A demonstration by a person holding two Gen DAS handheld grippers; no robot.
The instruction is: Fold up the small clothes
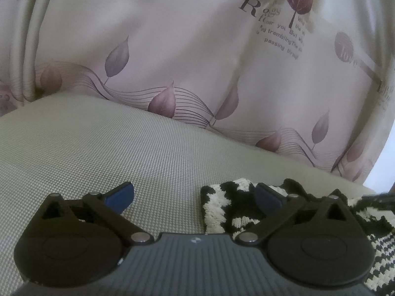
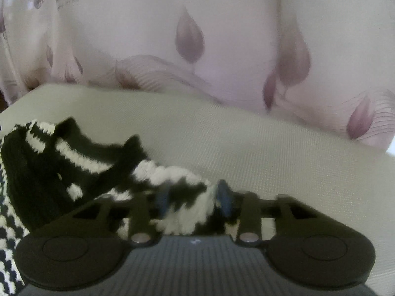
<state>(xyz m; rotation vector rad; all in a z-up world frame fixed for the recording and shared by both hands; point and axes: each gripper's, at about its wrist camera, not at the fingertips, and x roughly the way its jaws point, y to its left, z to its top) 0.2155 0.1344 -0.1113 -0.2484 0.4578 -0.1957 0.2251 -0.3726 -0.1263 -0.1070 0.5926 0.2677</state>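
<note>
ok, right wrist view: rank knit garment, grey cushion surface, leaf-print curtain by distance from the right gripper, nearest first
1. knit garment: between the fingers of the right gripper, trailing left.
2. grey cushion surface: under and just beyond the tips.
3. leaf-print curtain: behind, across the back.

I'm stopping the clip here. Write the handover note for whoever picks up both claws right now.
Left claw: wide open, holding nothing; its right finger lies over the edge of the black-and-white knit garment.
Right claw: narrowed around a bunched fold of the knit garment, fabric between its pads; firmness of grip unclear.
Garment lies rumpled on the grey-green woven cushion, before the leaf-print curtain.
Done: no finished fold visible.
Left: flatten, fold, tidy.
</note>
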